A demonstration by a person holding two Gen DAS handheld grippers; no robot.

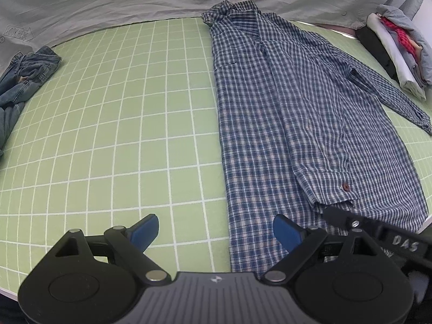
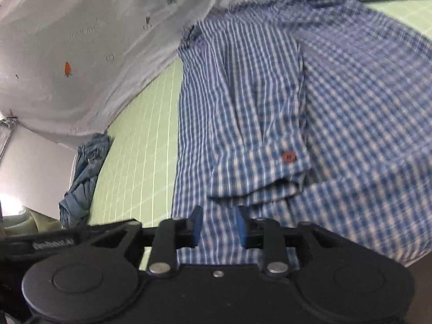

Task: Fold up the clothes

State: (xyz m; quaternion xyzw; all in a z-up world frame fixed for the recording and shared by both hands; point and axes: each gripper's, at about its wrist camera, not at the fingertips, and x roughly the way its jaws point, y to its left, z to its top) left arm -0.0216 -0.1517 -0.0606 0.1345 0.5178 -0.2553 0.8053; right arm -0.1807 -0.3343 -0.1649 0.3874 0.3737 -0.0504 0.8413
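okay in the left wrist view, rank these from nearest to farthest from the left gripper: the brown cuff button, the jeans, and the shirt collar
From the left gripper, jaws open:
1. Brown cuff button, just ahead to the right on the plaid shirt.
2. Jeans, far left at the mat edge.
3. Shirt collar, at the mat's far end.

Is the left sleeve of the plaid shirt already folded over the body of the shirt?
Yes, one sleeve of the plaid shirt lies across its body, with the buttoned cuff resting near the hem.

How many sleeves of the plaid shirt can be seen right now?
2. One sleeve is folded across the plaid shirt, cuff near the hem; the other sleeve stretches out to the right over the green mat.
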